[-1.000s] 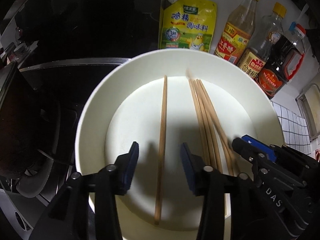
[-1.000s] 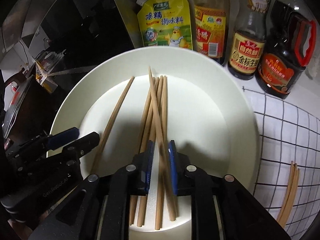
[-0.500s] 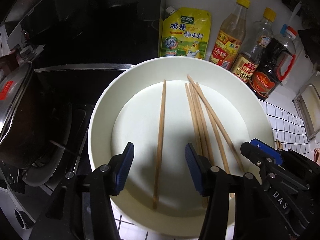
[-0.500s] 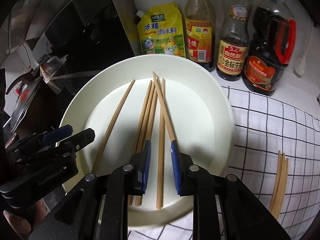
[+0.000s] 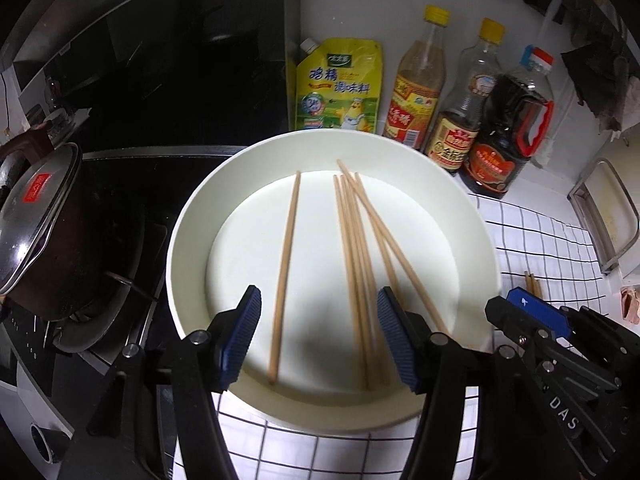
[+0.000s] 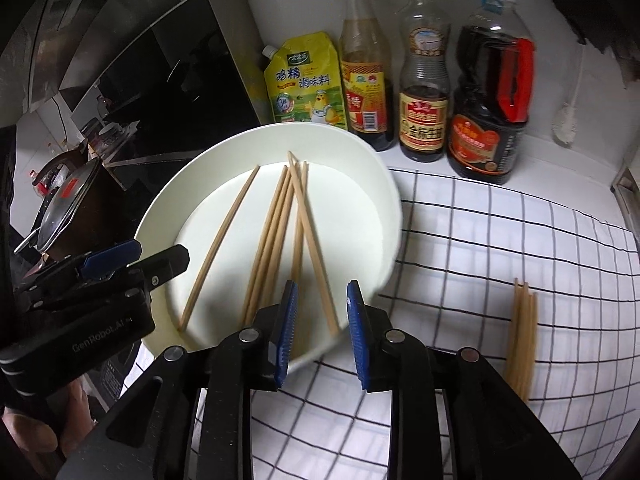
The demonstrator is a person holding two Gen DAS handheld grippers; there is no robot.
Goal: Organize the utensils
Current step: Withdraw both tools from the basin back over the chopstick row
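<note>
Kitchen corner: white surface [image 6: 500,380] under a black-grid cloth, with a black stovetop [image 5: 120,200] on the left carrying a dark lidded pot [image 5: 40,216]. Along the far wall stand a yellow seasoning pouch [image 6: 306,80] and three sauce bottles [image 6: 424,76], so the far side is tight. The round white plate [image 5: 188,216] sits at the surface's left edge, near the stove. On it lie a single wooden chopstick [image 5: 286,268] and, apart to its right, a loose bunch of wooden chopsticks [image 5: 356,256], one crossing the others. The open room is on the right, where a small wooden chopstick bundle [image 6: 522,336] lies on the cloth. The left gripper [image 5: 318,336] hovers wide open above the plate's near edge. The right gripper [image 6: 320,328] is parted too, holding nothing, over the near-right rim.
</note>
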